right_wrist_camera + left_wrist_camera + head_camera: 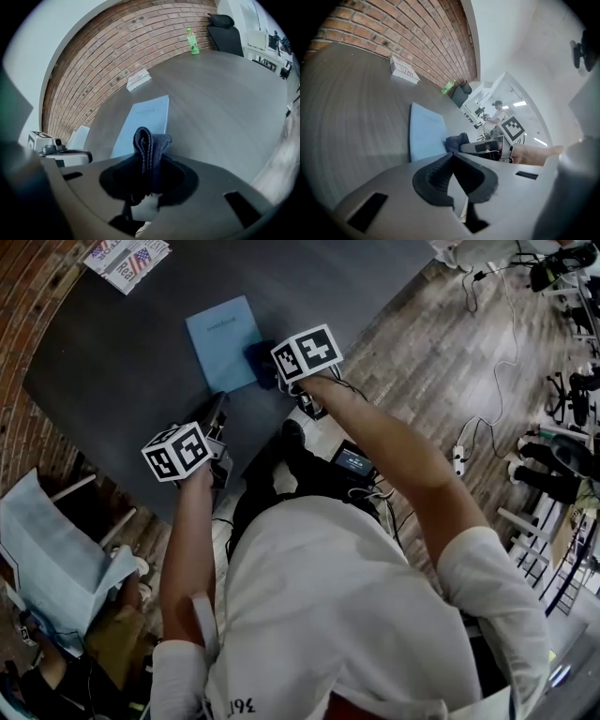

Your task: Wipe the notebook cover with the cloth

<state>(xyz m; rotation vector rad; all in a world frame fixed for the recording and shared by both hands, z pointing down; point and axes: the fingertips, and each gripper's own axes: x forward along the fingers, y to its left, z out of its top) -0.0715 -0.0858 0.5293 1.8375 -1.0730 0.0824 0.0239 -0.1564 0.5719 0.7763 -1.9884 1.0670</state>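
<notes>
Near the desk's (131, 362) edge closest to the person, the light blue notebook (221, 341) lies flat and closed, cover up, with bare dark desktop on its other sides. At the notebook's side toward that near edge sits the right gripper (274, 373), its jaws clamped on a folded dark blue cloth (261, 362). In the right gripper view the cloth (149, 145) stands up in a doubled fold between the jaws of the right gripper (147, 161), and the notebook (143, 122) stretches away just beyond it. From the head view the cloth meets the notebook's border; whether it presses on the cover I cannot tell. The left gripper (214, 416) is held low over the same near edge, nearer the desk's corner on the person's left and apart from the notebook. In its own view the left gripper (452, 157) has its black pads drawn together with nothing between them, and it looks across the desktop at the notebook (425, 133), the cloth (456, 141) and the right gripper (487, 146) beside it. A folded printed paper (127, 259) lies at the far corner along the brick-wall edge. A green bottle (191, 41) stands by the wall at the desk's far end, close to a black chair (225, 30).
</notes>
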